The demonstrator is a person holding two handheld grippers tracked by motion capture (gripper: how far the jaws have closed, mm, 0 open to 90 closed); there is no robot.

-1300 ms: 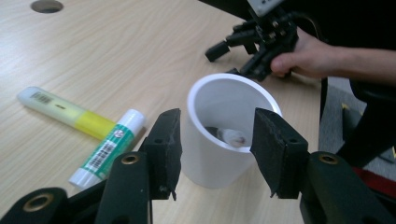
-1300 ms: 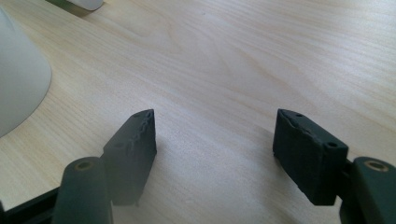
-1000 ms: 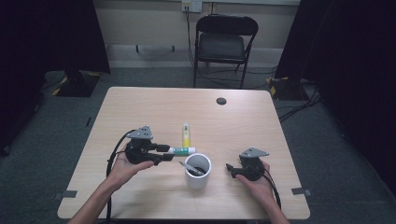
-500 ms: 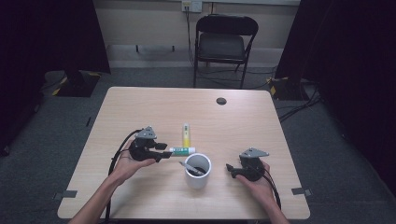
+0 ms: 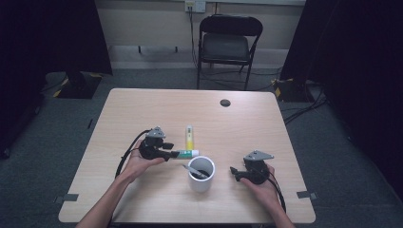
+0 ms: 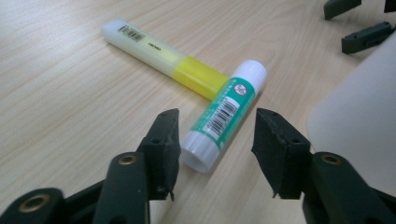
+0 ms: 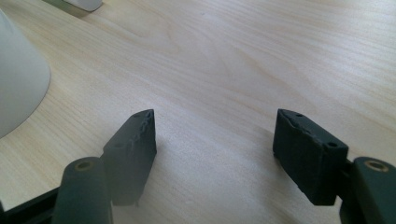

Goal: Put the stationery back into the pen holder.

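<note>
glue stick (image 6: 225, 115): white w/ green label, barcode, lying flat on table (image 6: 60, 98).

A: We find the glue stick (image 6: 223, 115) lying on the surface (image 5: 266, 128), one end touching the highlighter (image 6: 161, 57).

B: We place the cup (image 5: 201, 175) just beside it, a pen (image 5: 194, 171) inside.
</note>
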